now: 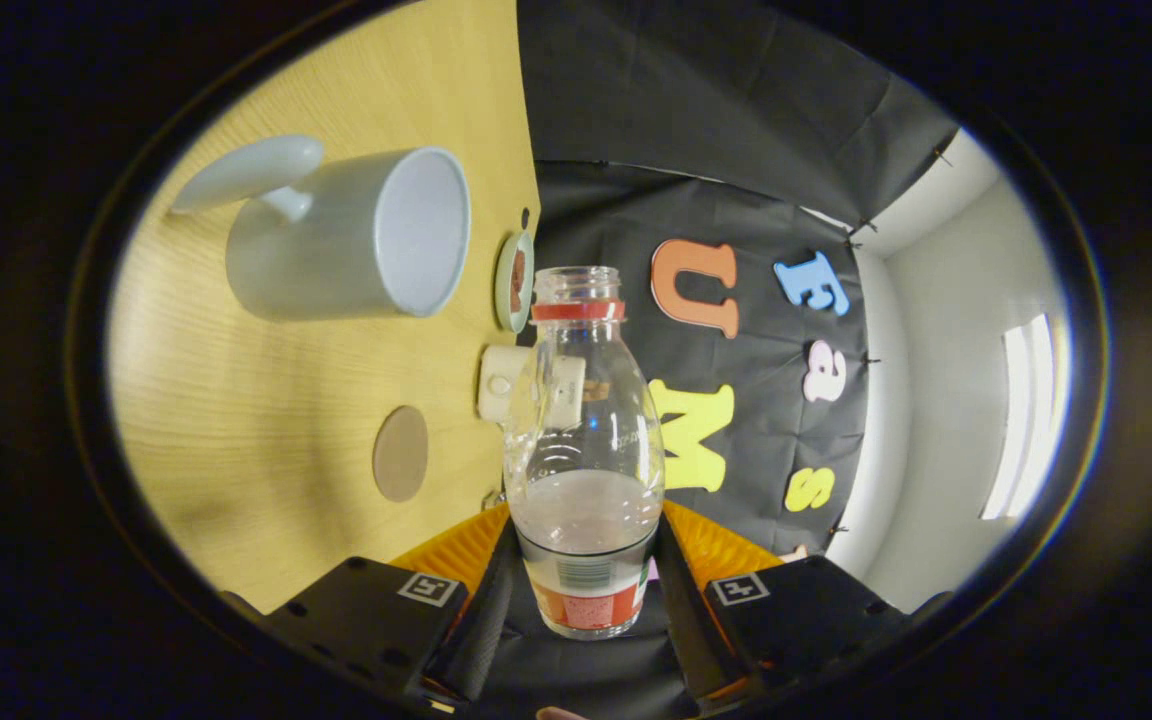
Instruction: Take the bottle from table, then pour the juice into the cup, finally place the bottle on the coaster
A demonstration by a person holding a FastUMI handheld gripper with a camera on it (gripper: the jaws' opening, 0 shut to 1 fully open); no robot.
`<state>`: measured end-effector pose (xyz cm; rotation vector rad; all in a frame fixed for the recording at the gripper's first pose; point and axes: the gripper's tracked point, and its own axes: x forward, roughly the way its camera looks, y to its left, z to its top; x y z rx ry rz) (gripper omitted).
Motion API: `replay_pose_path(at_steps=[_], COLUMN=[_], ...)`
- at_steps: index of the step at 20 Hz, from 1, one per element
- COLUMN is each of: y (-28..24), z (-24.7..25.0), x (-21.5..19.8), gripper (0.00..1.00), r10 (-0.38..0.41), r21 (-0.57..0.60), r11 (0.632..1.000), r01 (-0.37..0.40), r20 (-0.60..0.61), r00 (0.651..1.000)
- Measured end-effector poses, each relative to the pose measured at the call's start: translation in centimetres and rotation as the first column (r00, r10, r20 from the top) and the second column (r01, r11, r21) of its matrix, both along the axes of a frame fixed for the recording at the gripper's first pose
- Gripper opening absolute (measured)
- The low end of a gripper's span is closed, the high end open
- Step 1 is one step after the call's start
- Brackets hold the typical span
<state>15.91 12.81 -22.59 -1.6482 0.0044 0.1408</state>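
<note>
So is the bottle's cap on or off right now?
Off: the bottle, gripped between the gripper fingers, shows an open threaded mouth above its red ring.

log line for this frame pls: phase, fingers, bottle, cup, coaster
phase: pre-pour, view rolled | fingers: shut on bottle | bottle: uncapped, liquid in lower part | cup: looks empty, on table | coaster: bare
</note>
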Motion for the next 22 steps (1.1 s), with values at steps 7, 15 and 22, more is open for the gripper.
replay_pose_path(at_steps=[7, 15, 22], y=[0.2, 0.4, 0.4], z=[0.4, 0.4, 1.5], x=[0.0, -0.1, -0.1], gripper=[0.77, 0.77, 0.77], r10=[0.011, 0.018, 0.029], r21=[-0.058, -0.088, -0.123], r11=[0.998, 0.996, 0.992], r01=[-0.011, -0.019, -0.028], r20=[-0.004, -0.013, 0.002], r00=[1.000, 1.000, 1.000])
